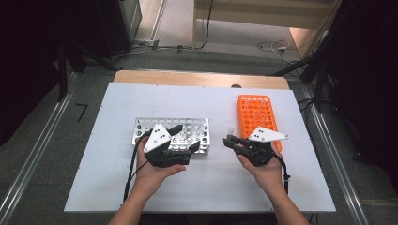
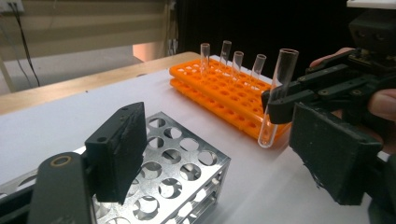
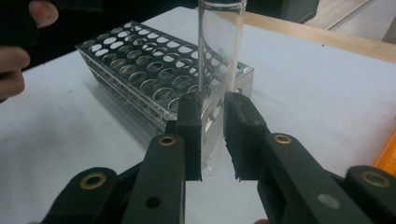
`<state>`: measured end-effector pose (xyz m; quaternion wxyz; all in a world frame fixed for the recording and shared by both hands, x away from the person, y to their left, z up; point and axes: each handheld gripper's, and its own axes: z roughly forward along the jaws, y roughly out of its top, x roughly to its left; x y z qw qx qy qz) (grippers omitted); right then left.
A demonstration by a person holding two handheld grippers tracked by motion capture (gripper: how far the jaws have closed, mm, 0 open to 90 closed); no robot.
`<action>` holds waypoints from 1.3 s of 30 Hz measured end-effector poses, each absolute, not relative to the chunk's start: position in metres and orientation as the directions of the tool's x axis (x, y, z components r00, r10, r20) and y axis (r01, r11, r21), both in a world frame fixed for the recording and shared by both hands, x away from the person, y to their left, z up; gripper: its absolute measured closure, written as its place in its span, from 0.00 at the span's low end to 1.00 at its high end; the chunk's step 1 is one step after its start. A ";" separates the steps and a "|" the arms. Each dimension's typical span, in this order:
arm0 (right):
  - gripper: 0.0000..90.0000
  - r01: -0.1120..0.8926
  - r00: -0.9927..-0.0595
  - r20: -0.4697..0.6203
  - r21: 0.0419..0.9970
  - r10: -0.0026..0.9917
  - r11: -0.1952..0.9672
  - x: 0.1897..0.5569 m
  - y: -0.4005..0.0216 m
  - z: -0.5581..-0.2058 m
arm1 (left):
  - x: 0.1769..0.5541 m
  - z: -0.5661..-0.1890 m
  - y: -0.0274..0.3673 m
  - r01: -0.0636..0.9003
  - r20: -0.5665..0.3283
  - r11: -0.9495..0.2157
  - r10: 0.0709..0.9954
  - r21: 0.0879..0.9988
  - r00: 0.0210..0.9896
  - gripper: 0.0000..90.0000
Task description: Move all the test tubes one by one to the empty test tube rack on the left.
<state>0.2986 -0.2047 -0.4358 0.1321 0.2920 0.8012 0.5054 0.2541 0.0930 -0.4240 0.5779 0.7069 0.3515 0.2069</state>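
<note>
I have a clear glass tube [image 3: 219, 70] clamped upright in my right hand-held gripper [image 1: 231, 140], its pads pressing the tube near the rounded bottom so the open mouth points up and the length stays free for lowering into a hole. The tube hangs in the air between the two racks, above the white tabletop [image 1: 117, 187] and touching neither. The orange rack [image 1: 256, 112] sits to my right with four more tubes [image 2: 231, 58] standing along its far row, which I judge to be the supply, and the metal rack [image 1: 192, 133] lies in front of my left hand with its holes empty as far as I can see, so I take it as the destination. My left hand-held gripper [image 1: 185, 138] holds nothing; its jaws stand apart over the near corner of the metal rack, probably placed there to steady the rack or to receive the tube. Both forearms come in from the near edge with the wrists roughly level. The right one is angled inward toward the metal rack, and the left one points at the tube from the side.
</note>
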 end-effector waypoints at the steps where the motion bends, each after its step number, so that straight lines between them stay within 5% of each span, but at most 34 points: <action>1: 0.83 0.334 -0.795 0.084 0.887 0.601 0.319 0.299 -0.205 -0.436 | 0.256 -0.425 0.093 0.266 -0.119 -0.089 0.730 0.960 0.673 0.22; 39: 0.83 0.208 -0.902 -0.035 0.840 0.431 0.502 0.263 -0.150 -0.448 | 0.247 -0.429 0.063 0.315 -0.147 -0.190 0.594 0.930 0.791 0.76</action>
